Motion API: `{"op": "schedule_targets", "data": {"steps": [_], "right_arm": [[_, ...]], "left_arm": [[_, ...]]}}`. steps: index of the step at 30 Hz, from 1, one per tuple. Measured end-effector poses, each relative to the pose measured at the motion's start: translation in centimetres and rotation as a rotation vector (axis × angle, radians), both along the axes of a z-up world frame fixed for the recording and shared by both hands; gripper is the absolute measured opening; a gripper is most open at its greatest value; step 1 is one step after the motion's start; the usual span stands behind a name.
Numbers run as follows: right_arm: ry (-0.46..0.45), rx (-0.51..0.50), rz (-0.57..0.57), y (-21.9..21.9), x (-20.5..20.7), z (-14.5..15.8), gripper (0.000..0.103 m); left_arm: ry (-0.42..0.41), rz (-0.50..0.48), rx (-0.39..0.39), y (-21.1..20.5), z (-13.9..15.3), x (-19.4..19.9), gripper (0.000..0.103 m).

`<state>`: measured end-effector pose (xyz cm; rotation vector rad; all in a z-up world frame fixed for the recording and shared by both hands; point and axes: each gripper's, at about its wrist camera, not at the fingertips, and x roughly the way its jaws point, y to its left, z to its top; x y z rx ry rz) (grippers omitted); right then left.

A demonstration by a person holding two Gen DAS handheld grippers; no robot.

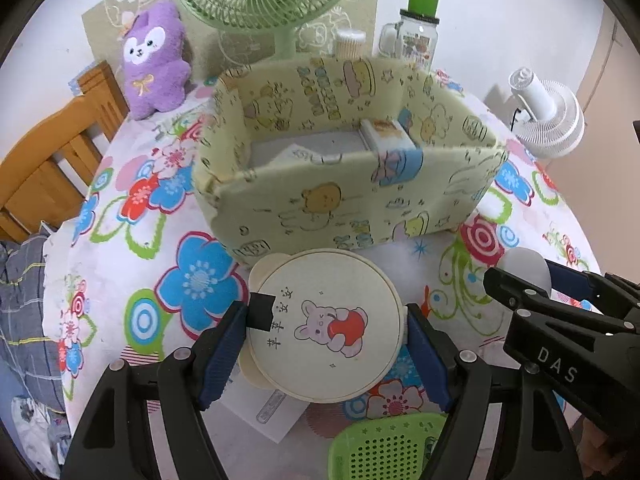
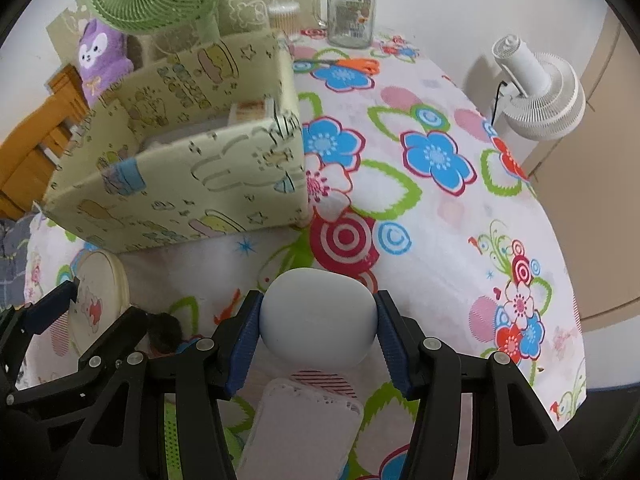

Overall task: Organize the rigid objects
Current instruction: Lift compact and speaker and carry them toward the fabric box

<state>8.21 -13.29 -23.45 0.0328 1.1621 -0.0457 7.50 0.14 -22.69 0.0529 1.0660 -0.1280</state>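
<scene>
Grippers above a flowered tablecloth (image 2: 440, 240): left gripper (image 1: 326, 330) clamps a round bunny-printed lid (image 1: 326, 324), right gripper (image 2: 318, 320) clamps a white egg-shaped case (image 2: 318, 316).

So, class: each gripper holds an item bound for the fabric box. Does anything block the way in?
Only the fabric box's near wall, which the round case and white egg-shaped object must clear; otherwise nothing visible.

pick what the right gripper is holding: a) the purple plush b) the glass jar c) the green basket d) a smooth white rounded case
d: in the right wrist view the right gripper has its blue pads pressed on both sides of the white case, while the jar and plush sit far back on the table.
</scene>
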Motion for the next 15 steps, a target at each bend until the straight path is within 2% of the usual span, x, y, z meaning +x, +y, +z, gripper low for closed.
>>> {"op": "schedule_targets", "data": {"steps": [15], "right_arm": [[-0.069, 0.03, 0.022, 0.5, -0.2, 4.3, 0.058]], "left_arm": [[-0.059, 0.048, -0.001, 0.2, 4.2, -0.4, 0.079]]}}
